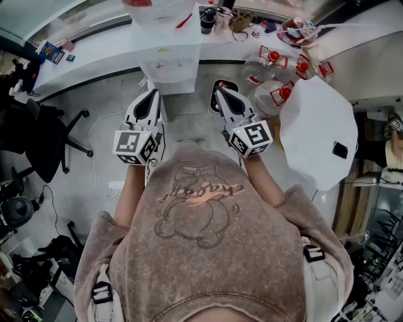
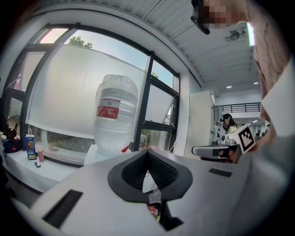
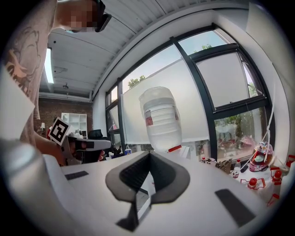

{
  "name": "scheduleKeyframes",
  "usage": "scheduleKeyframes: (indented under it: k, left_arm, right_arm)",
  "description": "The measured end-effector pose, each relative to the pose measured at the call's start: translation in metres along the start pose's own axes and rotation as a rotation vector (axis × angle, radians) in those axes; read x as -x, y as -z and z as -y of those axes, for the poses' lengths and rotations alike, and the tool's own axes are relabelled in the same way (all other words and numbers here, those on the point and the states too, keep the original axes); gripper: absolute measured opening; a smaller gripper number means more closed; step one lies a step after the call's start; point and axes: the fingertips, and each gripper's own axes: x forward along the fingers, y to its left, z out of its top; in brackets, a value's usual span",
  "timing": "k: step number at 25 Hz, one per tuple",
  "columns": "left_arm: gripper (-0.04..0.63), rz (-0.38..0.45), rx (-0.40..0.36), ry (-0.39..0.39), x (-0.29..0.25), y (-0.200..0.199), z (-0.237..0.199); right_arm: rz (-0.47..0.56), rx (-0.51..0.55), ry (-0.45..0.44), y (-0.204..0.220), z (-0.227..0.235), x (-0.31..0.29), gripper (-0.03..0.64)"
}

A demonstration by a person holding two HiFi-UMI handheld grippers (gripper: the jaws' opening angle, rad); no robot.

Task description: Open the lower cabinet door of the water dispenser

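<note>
The white water dispenser (image 1: 167,58) stands straight ahead of me with a clear water bottle (image 1: 158,7) upside down on top. Its lower front (image 1: 170,80) is seen steeply from above, so I cannot make out the cabinet door. My left gripper (image 1: 153,93) and right gripper (image 1: 220,89) are held side by side, short of the dispenser and apart from it. In the left gripper view the bottle (image 2: 115,117) rises above the left gripper (image 2: 147,155), whose jaws are shut and empty. In the right gripper view the bottle (image 3: 161,117) stands above the right gripper (image 3: 149,156), also shut on nothing.
A round white table (image 1: 318,135) with red-capped items is at the right. A curved window counter (image 1: 94,60) with small things runs behind the dispenser. A black office chair (image 1: 38,138) and a floor cable (image 1: 99,157) are at the left. Another person (image 2: 227,124) stands far off.
</note>
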Motion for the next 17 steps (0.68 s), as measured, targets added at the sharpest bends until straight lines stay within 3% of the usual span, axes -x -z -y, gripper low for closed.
scheduleKeyframes:
  k: [17]
  left_arm:
    - [0.012, -0.005, -0.003, -0.025, 0.0067, -0.0003, -0.0018]
  right_arm:
    - [-0.008, -0.008, -0.008, 0.0036, -0.0056, 0.0020, 0.003]
